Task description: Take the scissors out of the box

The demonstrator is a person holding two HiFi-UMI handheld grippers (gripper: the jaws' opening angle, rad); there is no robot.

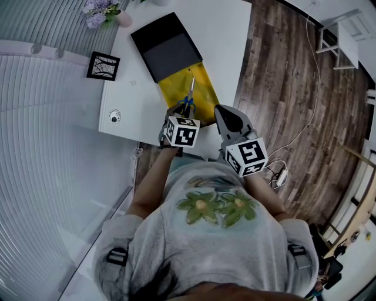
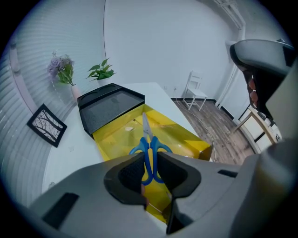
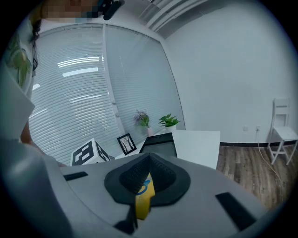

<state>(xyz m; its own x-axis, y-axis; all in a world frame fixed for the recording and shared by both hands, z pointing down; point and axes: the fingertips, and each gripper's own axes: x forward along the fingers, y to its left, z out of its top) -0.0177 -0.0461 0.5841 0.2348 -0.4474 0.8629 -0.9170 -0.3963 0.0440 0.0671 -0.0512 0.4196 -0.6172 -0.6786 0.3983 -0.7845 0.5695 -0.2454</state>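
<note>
Scissors (image 1: 189,94) with blue handles lie lengthwise in the open yellow box (image 1: 204,82), blades pointing at the black lid. My left gripper (image 1: 181,109) is at the box's near end. In the left gripper view its jaws are nearly together, with the blue handles (image 2: 148,153) caught in the narrow gap at the left gripper (image 2: 150,163). My right gripper (image 1: 221,112) is at the box's near right corner. In the right gripper view its jaws (image 3: 148,161) meet at the tips, and a strip of the yellow box wall (image 3: 142,200) stands between the pads.
The black lid (image 1: 167,44) lies on the white table (image 1: 223,29) touching the box's far end. A framed picture (image 1: 103,65), a vase of flowers (image 1: 103,10) and a small round object (image 1: 114,116) sit along the table's left side. Wooden floor, a cable and a white chair (image 1: 346,35) are to the right.
</note>
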